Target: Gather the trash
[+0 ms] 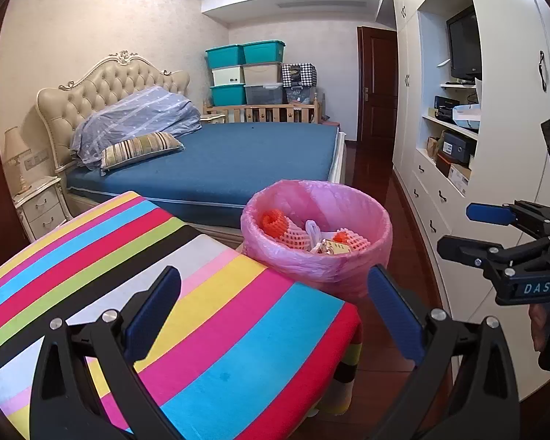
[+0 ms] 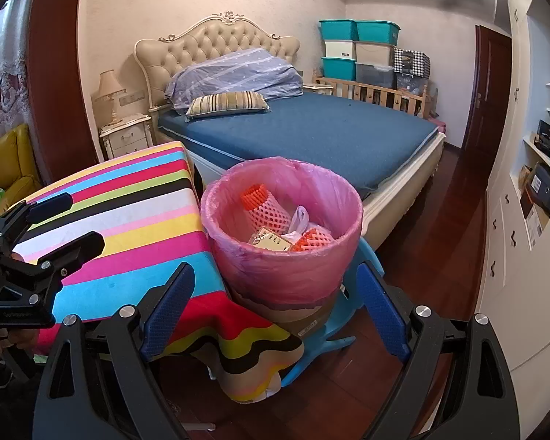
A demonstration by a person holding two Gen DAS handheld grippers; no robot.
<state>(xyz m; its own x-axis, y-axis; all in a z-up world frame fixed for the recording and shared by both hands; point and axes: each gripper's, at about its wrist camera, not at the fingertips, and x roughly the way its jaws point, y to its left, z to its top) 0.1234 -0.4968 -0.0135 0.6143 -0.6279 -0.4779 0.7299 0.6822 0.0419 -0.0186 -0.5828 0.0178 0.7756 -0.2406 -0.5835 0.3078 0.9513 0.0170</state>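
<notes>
- While both tongs hang in the air with nothing between their blue pads, the left tongs (image 1: 275, 315) are spread wide above the near corner of the striped tabletop (image 1: 209, 330).
- The right tongs (image 2: 275, 311) are spread just as wide, and the pink-lined trash bin (image 2: 286, 267) shows in the gap between their fingers.
- That bin stands just beside the tabletop's edge, on a light-blue plastic stool (image 2: 330, 333), with the blue bed (image 2: 311, 135) behind it.
- Inside the bin lie orange foam fruit nets (image 2: 264, 205), a white plastic bag (image 2: 299, 220) and a tan card packet (image 2: 271, 244).
- No trash shows on the visible part of the tabletop, which is covered by a multicoloured striped cloth whose corner droops toward the wooden floor (image 2: 432, 227).
- From the left wrist view the right tongs appear at the right edge, level with the bin; from the right wrist view the left tongs appear at the left edge over the cloth.
- White cupboards (image 1: 513, 168) line the wall to the right.
</notes>
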